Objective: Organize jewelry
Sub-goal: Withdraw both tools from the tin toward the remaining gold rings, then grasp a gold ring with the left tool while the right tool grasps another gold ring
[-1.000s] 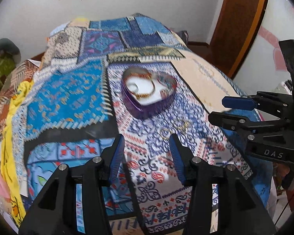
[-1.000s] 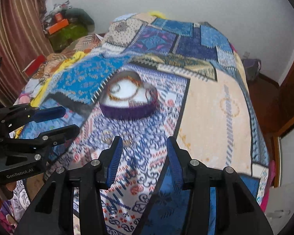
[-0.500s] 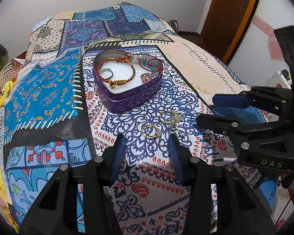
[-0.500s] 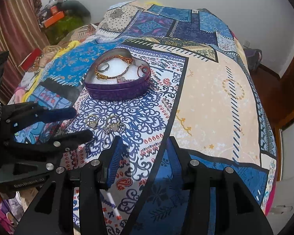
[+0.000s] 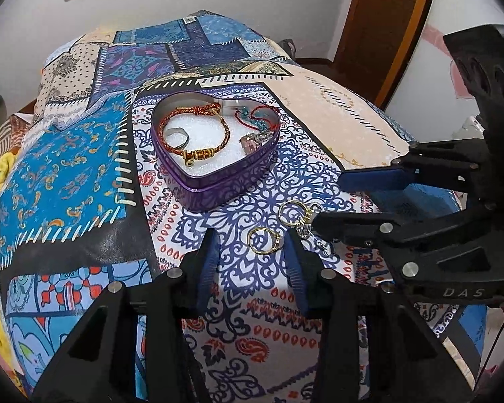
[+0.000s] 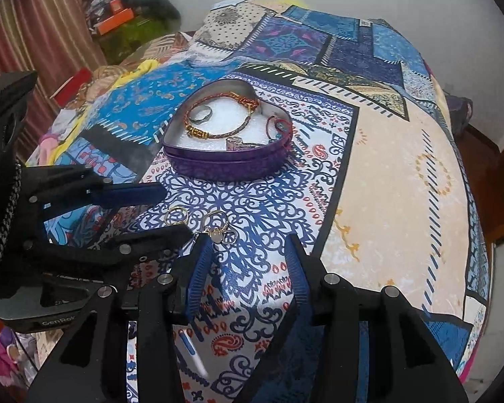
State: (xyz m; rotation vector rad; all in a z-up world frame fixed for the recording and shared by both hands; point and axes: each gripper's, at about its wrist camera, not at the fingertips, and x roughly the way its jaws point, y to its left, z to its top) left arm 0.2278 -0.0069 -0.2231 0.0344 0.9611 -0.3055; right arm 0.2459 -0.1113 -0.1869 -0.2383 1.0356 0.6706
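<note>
1. Left tool (image 5: 252,258) sits bottom centre of its own view with its jaws spread apart and nothing between them. It's low over the bed, and a small gold ring (image 5: 263,240) lies right in the gap just ahead of the tips.

2. Right tool (image 6: 245,268) is released too and holds nothing. It's at the bottom centre of its view, and the other loose bits lie just past its left fingertip: a gold ring with a little charm cluster (image 6: 218,226).

3. From the left camera that same cluster (image 5: 302,218) sits lower right of centre, almost touching the right tool's lower finger.

4. Further up, in the middle of both frames, is the purple heart-shaped tin (image 5: 215,164). A braided red-gold bracelet (image 5: 198,134), a silver ring (image 5: 174,134) and some red-teal pieces are already inside it on white padding.

5. The patchwork bedspread (image 5: 67,154) is under everything.

6. I'd say this is the pick-up step for the last loose pieces. Next move looks like a careful pinch: the rings are thin, lie flat on soft cloth, and could easily slide or snag fabric.
</note>
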